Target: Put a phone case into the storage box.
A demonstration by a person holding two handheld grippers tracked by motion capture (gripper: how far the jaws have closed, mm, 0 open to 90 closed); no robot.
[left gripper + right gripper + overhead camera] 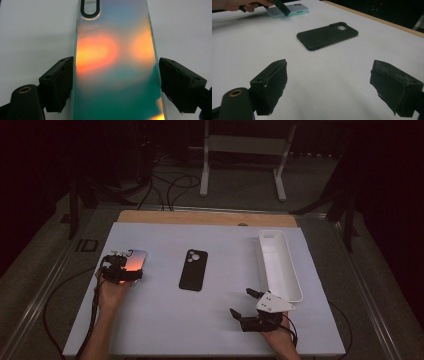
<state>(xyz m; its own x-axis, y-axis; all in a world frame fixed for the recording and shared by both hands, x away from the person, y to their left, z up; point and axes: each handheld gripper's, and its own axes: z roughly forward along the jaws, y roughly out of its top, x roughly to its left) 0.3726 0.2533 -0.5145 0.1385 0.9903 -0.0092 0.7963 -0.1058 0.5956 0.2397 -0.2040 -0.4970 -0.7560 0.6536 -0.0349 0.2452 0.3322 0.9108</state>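
An iridescent phone (138, 257) with orange and teal reflections lies face down at the table's left. My left gripper (131, 268) reaches over its near end. In the left gripper view its two pads (61, 82) sit against the phone's (112, 62) long edges, shut on it. The right gripper view shows that phone (295, 10) far off under the other hand. A black phone case (192, 269) lies flat at mid-table. My right gripper (241, 302) rests open near the front right, its jaws (328, 85) wide apart over bare tabletop and aimed toward the black case (327, 36).
A long white tray (279, 262) stands empty at the right, just beyond my right gripper. The white table top (210, 320) has a wooden strip along its far edge. Cables and a white stand sit on the floor behind.
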